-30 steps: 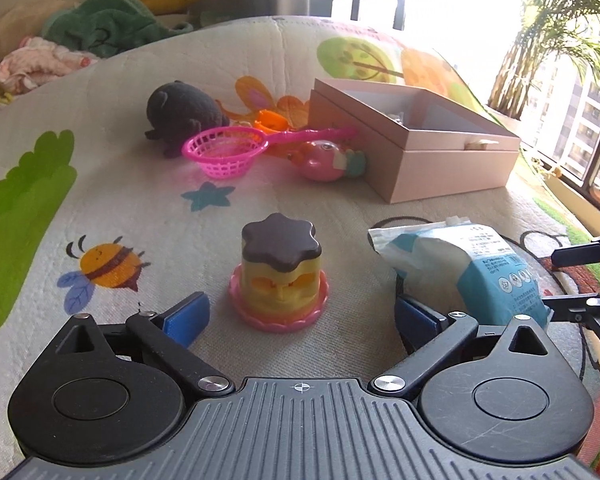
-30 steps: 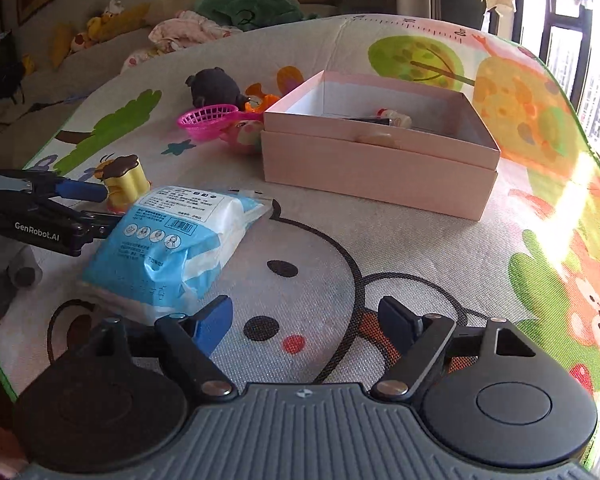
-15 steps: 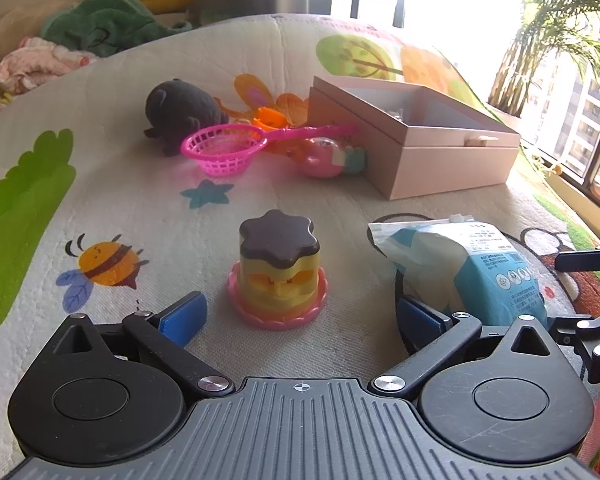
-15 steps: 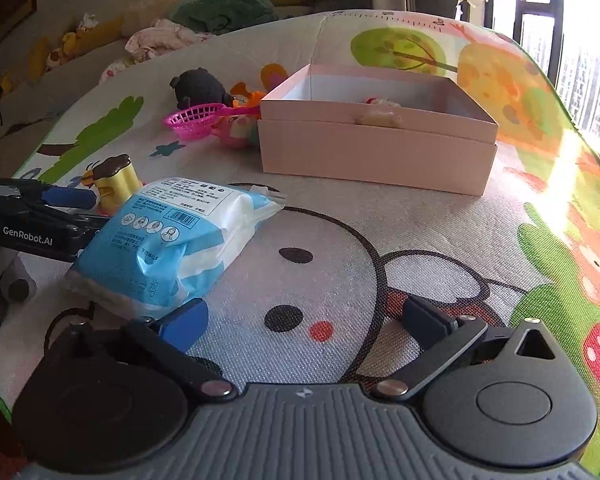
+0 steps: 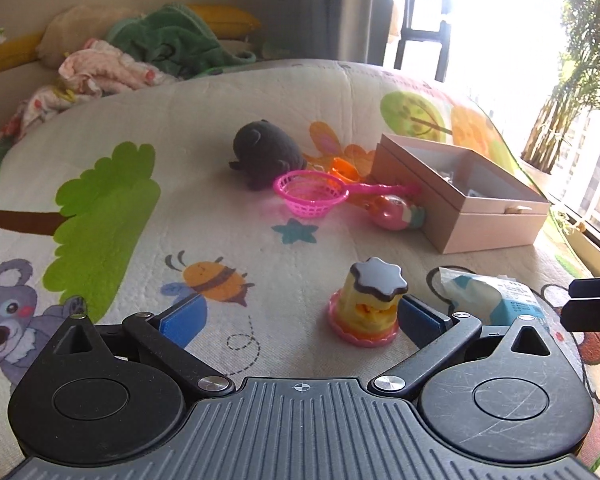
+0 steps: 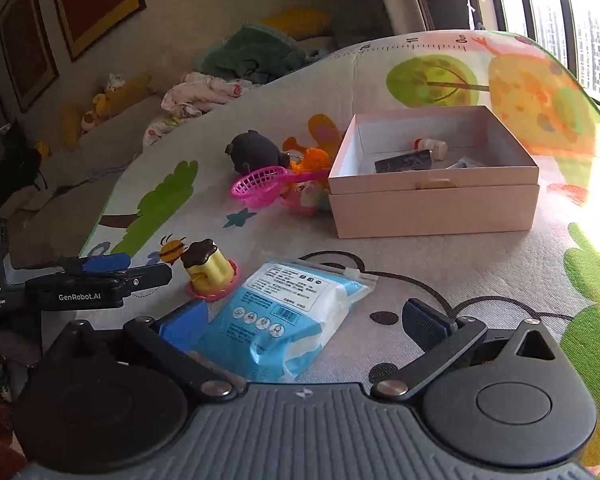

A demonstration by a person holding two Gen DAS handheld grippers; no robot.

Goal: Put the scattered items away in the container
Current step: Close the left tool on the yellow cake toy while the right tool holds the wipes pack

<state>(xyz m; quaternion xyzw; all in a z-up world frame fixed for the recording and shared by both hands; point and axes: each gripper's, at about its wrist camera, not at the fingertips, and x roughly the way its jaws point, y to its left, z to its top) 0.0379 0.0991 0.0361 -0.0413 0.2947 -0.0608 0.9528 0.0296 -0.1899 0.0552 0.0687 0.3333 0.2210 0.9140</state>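
The pink open box [image 5: 464,196] [image 6: 432,196] stands on the play mat at the right with a few small items inside. A yellow pudding toy [image 5: 370,304] [image 6: 208,274] sits just inside my left gripper's right finger. My left gripper [image 5: 300,314] is open and empty. A blue-and-white wipes pack [image 6: 284,320] [image 5: 488,296] lies between the fingers of my open right gripper [image 6: 304,320], near its left finger. A pink net scoop [image 5: 312,192], a dark plush [image 5: 264,152], a pink-green toy [image 5: 396,212] and an orange toy [image 5: 344,168] lie left of the box.
The cartoon play mat [image 5: 140,208] covers the surface. Clothes and cushions [image 5: 148,52] are piled behind it. A window and a plant [image 5: 572,80] are at the right. My left gripper shows at the left of the right wrist view [image 6: 96,280].
My left gripper has swung left, so the pudding toy now sits by its right finger. My right gripper has moved forward over the wipes pack, which now lies between its fingers.
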